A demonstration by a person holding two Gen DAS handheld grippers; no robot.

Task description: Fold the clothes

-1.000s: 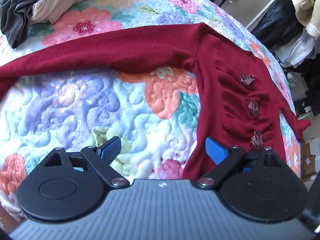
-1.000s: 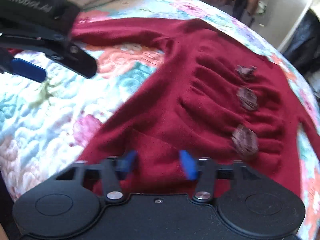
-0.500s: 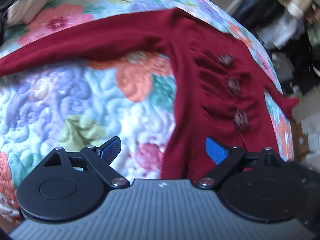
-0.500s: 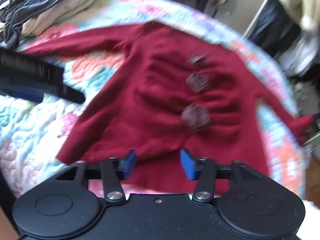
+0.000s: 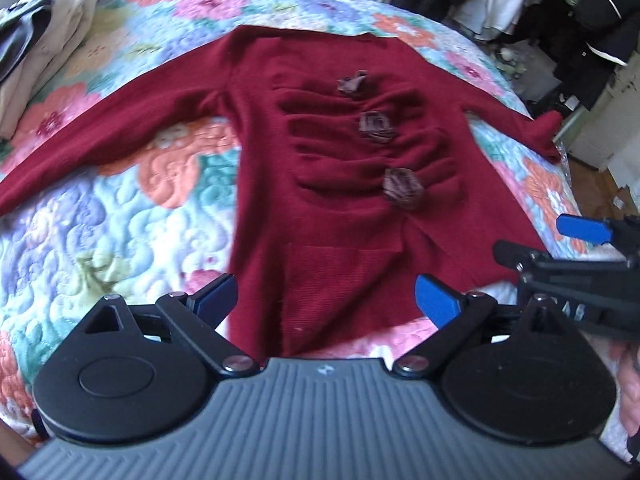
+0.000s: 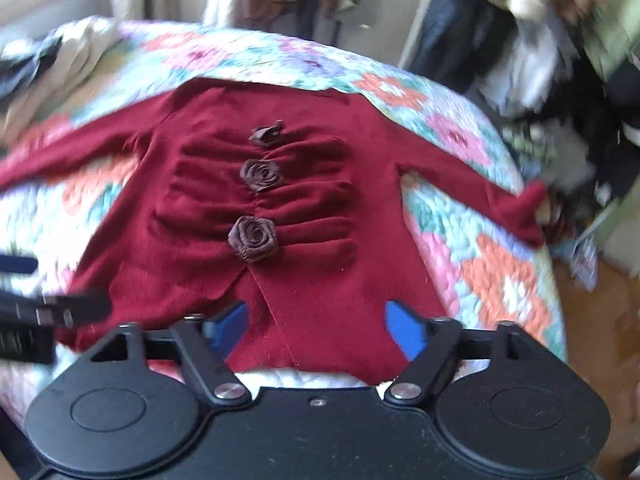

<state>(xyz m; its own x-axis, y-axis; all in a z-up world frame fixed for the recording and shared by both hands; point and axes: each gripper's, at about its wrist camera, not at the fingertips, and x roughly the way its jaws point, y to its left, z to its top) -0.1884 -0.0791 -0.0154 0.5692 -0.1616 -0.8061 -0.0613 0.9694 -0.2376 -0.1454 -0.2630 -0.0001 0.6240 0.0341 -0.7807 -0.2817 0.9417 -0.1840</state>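
A dark red long-sleeved top (image 5: 336,216) (image 6: 312,248) lies spread flat on the flowered quilt, front up, both sleeves out to the sides. Three brown fabric rosettes (image 6: 253,238) run down its gathered front. My left gripper (image 5: 326,300) hovers open above the hem, nothing between its blue pads. My right gripper (image 6: 316,328) is also above the hem, its jaws opening, with only the cloth below and no grip on it. In the left wrist view the right gripper (image 5: 576,248) shows at the right edge.
The flowered quilt (image 5: 100,232) covers the bed. A pile of beige and dark clothes (image 5: 36,52) sits at the back left corner. Hanging garments (image 5: 580,20) crowd a rack beyond the bed's right side, where wooden floor (image 6: 600,320) shows.
Both grippers have pulled back and risen, so the whole top now shows. The right gripper's jaws have spread wide. The left view has swung from the left sleeve to the hem.
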